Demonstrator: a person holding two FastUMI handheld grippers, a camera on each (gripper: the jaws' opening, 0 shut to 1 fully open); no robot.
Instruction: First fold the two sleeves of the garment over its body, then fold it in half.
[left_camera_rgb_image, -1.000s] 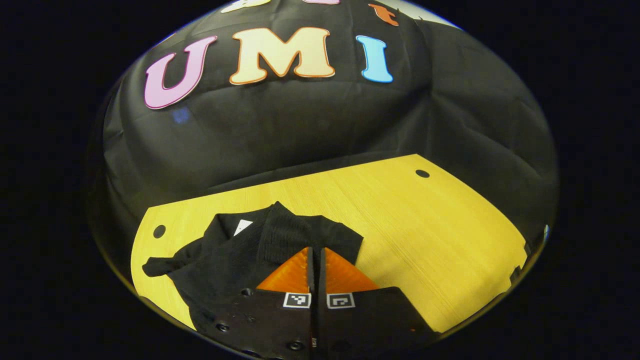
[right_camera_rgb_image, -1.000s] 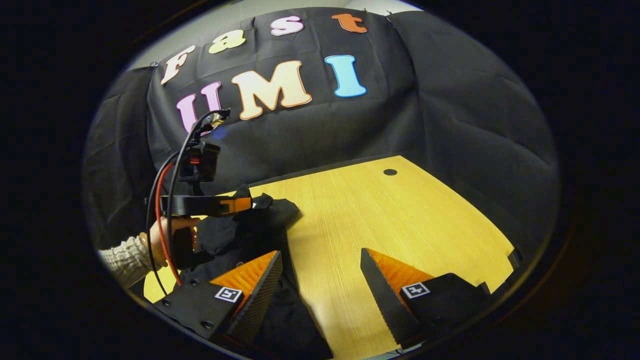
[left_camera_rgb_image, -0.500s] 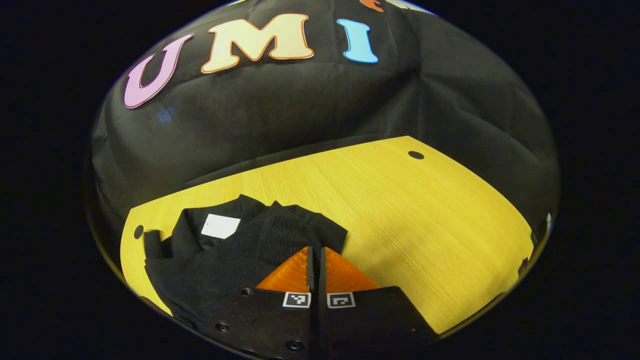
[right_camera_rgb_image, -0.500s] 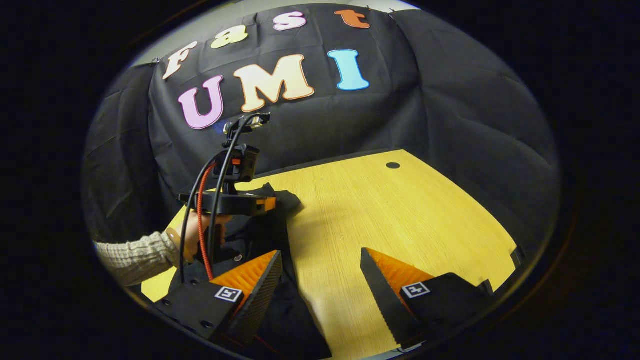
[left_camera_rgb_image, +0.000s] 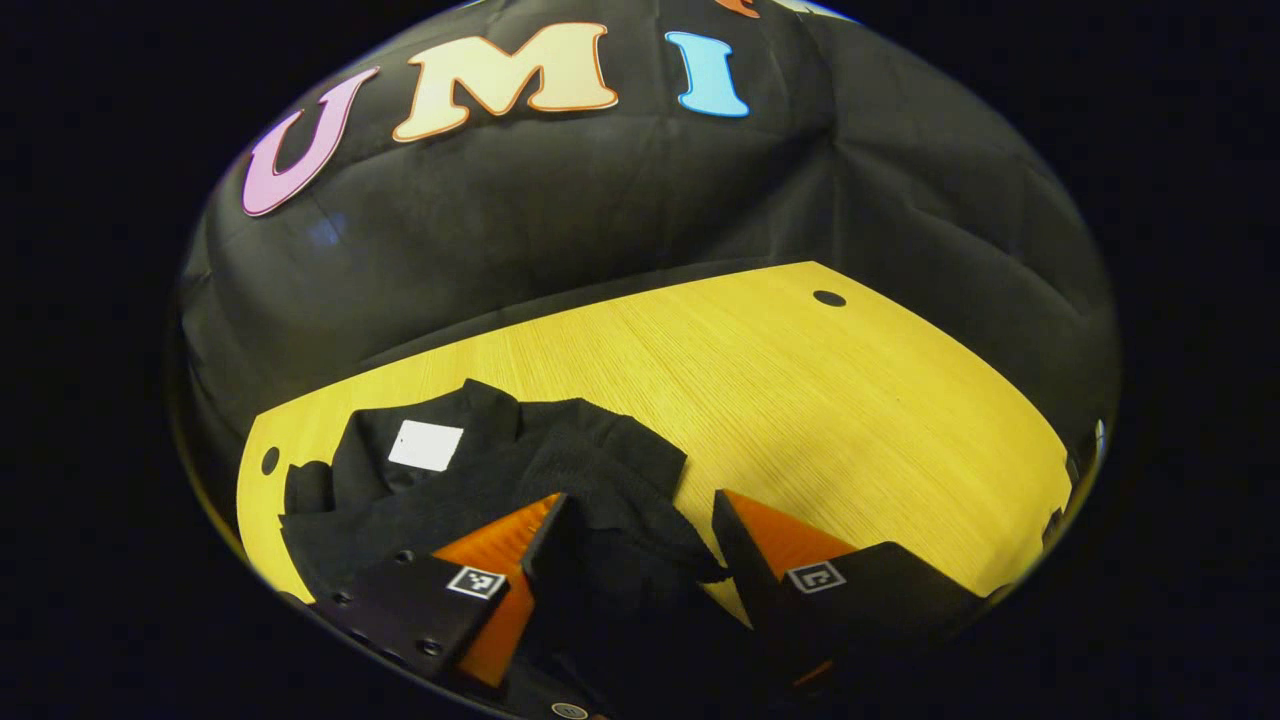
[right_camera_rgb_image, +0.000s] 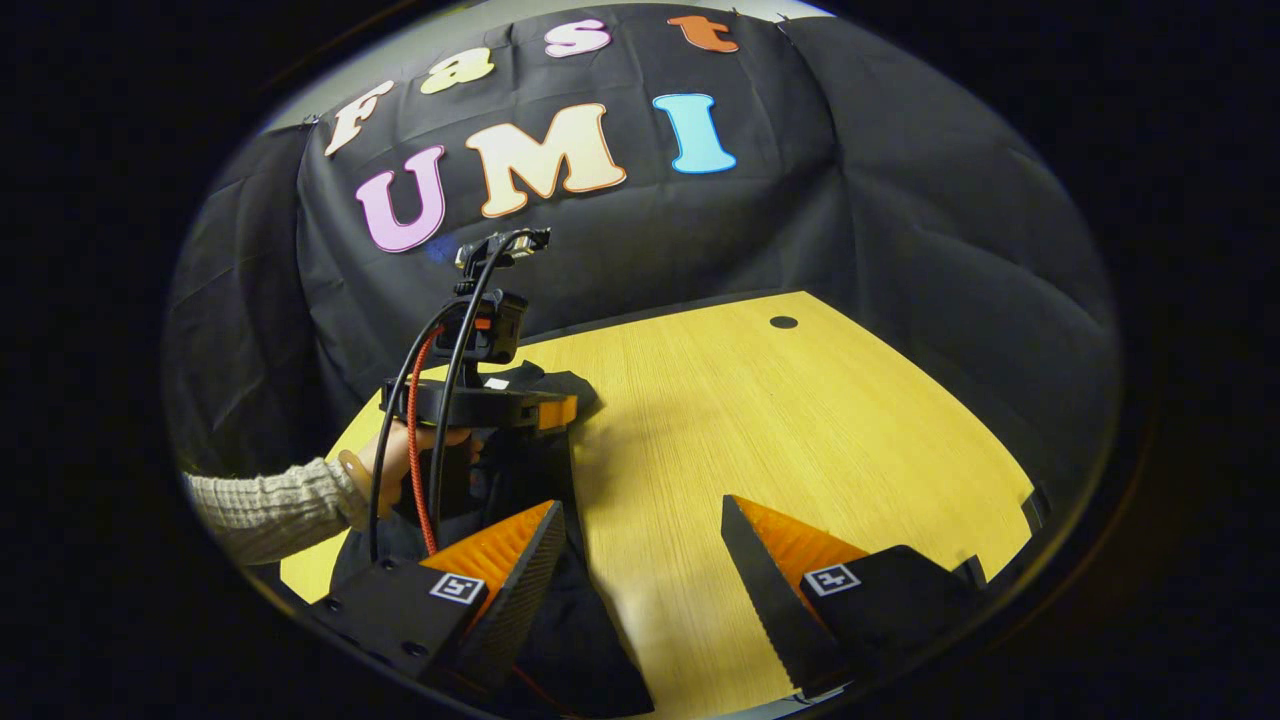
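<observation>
Left gripper (left_camera_rgb_image: 638, 515) hangs spread above the black garment (left_camera_rgb_image: 480, 480), a sleeve lying across its body, while right gripper (right_camera_rgb_image: 640, 525) waits open over the table (right_camera_rgb_image: 800, 420).

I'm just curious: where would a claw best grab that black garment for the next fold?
Probably the loose edge of the black garment nearest the bare wooden table, coming from that open side. The edge there lies ruffled, so the open left claw could likely close on it.
</observation>
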